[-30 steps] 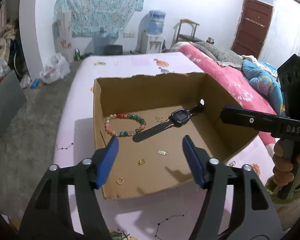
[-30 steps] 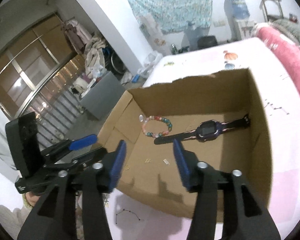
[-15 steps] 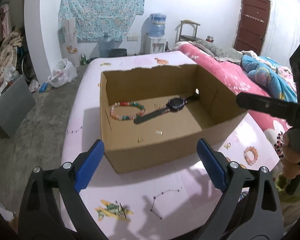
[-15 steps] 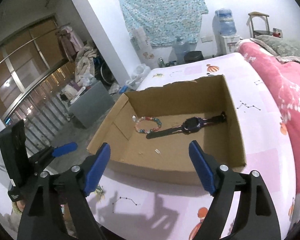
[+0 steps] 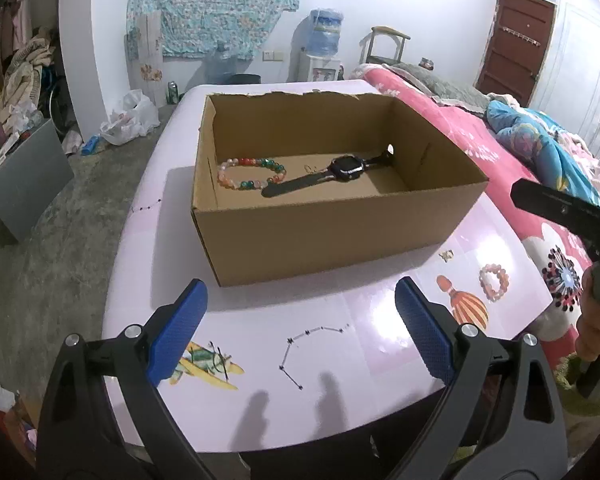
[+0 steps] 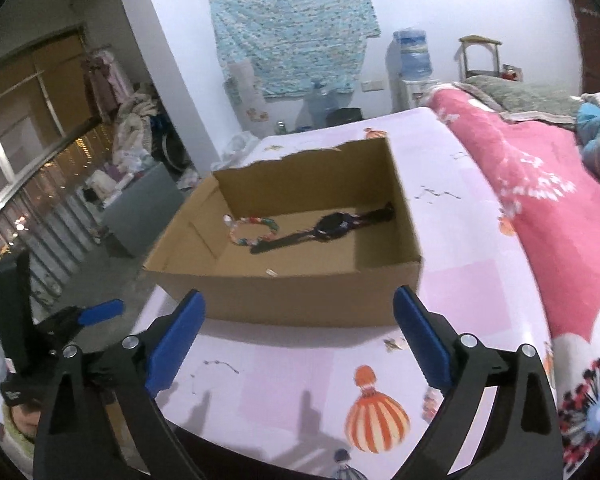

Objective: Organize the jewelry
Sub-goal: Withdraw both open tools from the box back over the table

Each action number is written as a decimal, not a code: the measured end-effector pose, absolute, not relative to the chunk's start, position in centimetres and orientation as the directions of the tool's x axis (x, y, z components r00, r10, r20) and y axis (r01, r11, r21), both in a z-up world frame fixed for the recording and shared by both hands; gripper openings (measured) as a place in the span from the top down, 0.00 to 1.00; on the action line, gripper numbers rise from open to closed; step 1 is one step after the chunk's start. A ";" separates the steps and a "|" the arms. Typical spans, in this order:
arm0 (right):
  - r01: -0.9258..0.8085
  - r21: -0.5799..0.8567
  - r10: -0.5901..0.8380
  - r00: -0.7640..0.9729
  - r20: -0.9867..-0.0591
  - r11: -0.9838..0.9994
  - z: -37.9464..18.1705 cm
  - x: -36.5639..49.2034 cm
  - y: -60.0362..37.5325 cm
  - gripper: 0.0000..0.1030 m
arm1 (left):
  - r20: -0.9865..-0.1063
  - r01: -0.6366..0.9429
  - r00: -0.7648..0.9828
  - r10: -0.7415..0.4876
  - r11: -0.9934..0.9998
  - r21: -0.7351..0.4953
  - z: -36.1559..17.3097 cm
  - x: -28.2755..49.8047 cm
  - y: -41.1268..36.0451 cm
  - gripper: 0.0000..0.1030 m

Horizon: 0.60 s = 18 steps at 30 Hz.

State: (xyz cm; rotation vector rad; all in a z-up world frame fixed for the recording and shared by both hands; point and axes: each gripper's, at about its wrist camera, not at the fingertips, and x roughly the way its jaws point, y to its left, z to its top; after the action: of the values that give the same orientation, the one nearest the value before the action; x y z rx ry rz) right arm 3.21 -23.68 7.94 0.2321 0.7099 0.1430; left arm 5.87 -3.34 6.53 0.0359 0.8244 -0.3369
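Looking into a lived-in bedroom at home: a bed (image 5: 452, 116) lying under a pink flowered blanket (image 6: 548, 200), clothes (image 6: 134, 120) piling up by the wall. Standing at the far wall, a water dispenser (image 5: 322, 52) and a wooden chair (image 5: 384, 46); hanging above, a patterned cloth (image 6: 296, 28), with a brown door (image 5: 518, 44) closing off the corner.

Left wrist view: raised above the near edge of the table (image 5: 340, 360), facing forward and down past blue fingertips (image 5: 178, 334) at lower frame, near the cardboard box (image 5: 324, 236) at centre. Right wrist view: similar height, further right, angled toward upper left, with the box (image 6: 300, 300) at centre. Shared by both: box, watch (image 5: 346, 168) (image 6: 334, 226), bead bracelet (image 5: 252, 174) (image 6: 254, 232), pink tabletop, far wall with the patterned cloth (image 5: 216, 4) (image 6: 296, 28).
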 end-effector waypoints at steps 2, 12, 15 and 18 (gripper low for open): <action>-0.027 0.233 0.174 0.752 -0.636 0.972 7.6 2.6 -23.9 0.09 | -0.726 0.311 0.628 -0.282 0.945 -0.098 6.4 5.5 -3.5 0.12; 0.108 0.056 -0.044 0.745 -0.666 0.993 6.3 0.8 -24.5 0.07 | -0.745 0.319 0.602 -0.288 0.942 -0.106 5.3 4.4 -4.6 0.12; 0.130 0.006 -0.092 0.734 -0.672 0.991 5.7 0.7 -24.8 0.07 | -0.750 0.324 0.595 -0.289 0.940 -0.105 5.0 4.5 -4.9 0.12; 0.151 -0.040 -0.138 0.723 -0.677 0.988 5.2 0.8 -24.8 0.07 | -0.758 0.327 0.586 -0.288 0.939 -0.104 4.6 4.8 -5.3 0.12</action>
State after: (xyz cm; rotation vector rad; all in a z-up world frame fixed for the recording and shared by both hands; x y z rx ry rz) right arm 0.79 -24.81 5.19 0.0184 0.7456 -0.1599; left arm 4.78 -5.35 4.61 0.0482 0.8745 -0.3589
